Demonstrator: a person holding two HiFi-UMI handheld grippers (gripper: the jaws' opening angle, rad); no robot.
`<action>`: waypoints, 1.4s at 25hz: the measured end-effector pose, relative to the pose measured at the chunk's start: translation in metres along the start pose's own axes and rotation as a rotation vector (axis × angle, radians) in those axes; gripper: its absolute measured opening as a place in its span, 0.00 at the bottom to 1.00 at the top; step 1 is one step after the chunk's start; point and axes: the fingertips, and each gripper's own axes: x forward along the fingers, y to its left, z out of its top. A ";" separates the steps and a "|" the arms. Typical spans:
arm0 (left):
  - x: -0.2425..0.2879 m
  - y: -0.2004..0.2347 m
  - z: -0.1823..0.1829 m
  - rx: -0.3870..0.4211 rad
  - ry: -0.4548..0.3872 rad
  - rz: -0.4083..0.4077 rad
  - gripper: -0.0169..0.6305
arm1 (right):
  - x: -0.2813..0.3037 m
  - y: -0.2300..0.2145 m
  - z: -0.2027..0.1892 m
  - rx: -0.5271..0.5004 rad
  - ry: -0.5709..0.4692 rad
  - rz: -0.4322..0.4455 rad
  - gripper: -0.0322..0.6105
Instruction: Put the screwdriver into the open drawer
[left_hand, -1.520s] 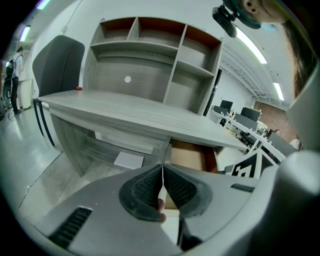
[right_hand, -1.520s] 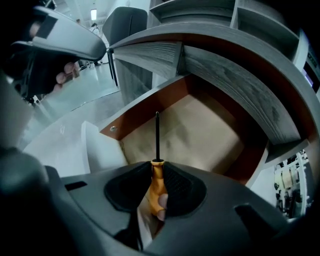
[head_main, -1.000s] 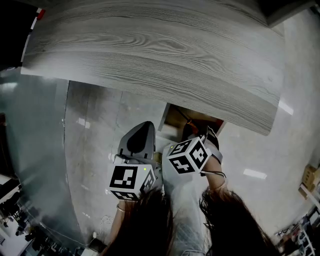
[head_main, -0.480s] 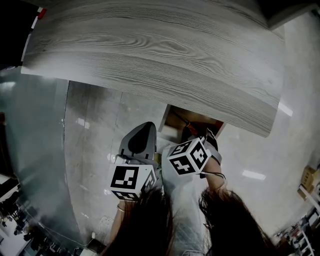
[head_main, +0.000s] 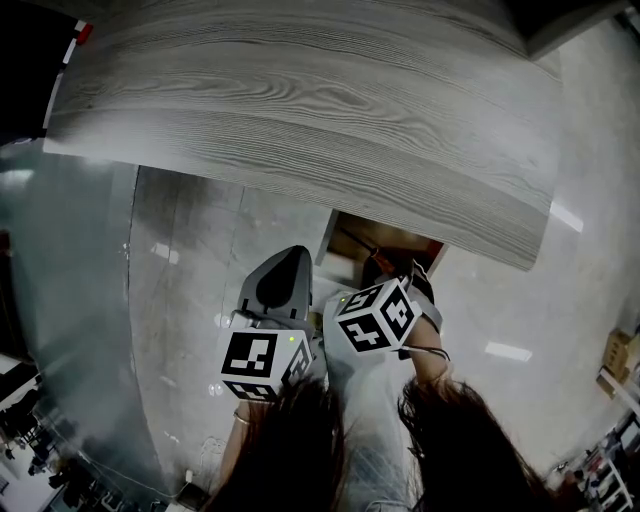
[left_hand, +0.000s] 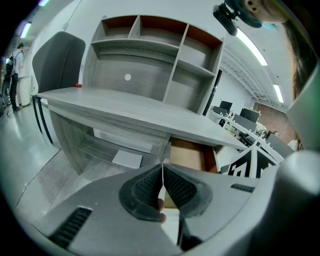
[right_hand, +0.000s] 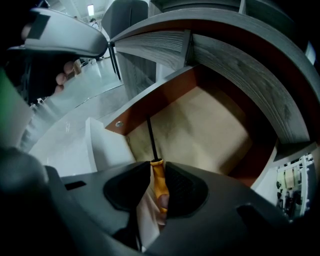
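Note:
My right gripper is shut on the orange handle of a screwdriver. Its thin black shaft points forward over the open drawer, which has a tan floor and red-brown walls. In the head view the right gripper hangs at the drawer's front edge, under the grey wood desk. My left gripper is shut with nothing between its pads. It sits to the left of the drawer, and in the head view the left gripper lies beside the right one.
A grey desk top with a shelf unit behind it stands over the drawer. A white panel lies left of the drawer front. A dark chair back stands at the far left. Glossy floor surrounds the desk.
Both grippers have barely moved; the right one with the screwdriver has edged slightly toward the drawer.

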 end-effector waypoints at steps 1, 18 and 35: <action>0.000 0.000 0.000 0.001 0.001 -0.001 0.06 | 0.000 0.000 0.000 0.003 -0.001 0.001 0.21; 0.000 -0.001 -0.006 0.009 0.017 -0.016 0.06 | 0.000 -0.001 -0.002 0.024 0.006 0.020 0.21; -0.004 -0.002 -0.011 0.041 0.020 -0.046 0.06 | -0.017 -0.008 -0.001 0.110 -0.053 -0.037 0.21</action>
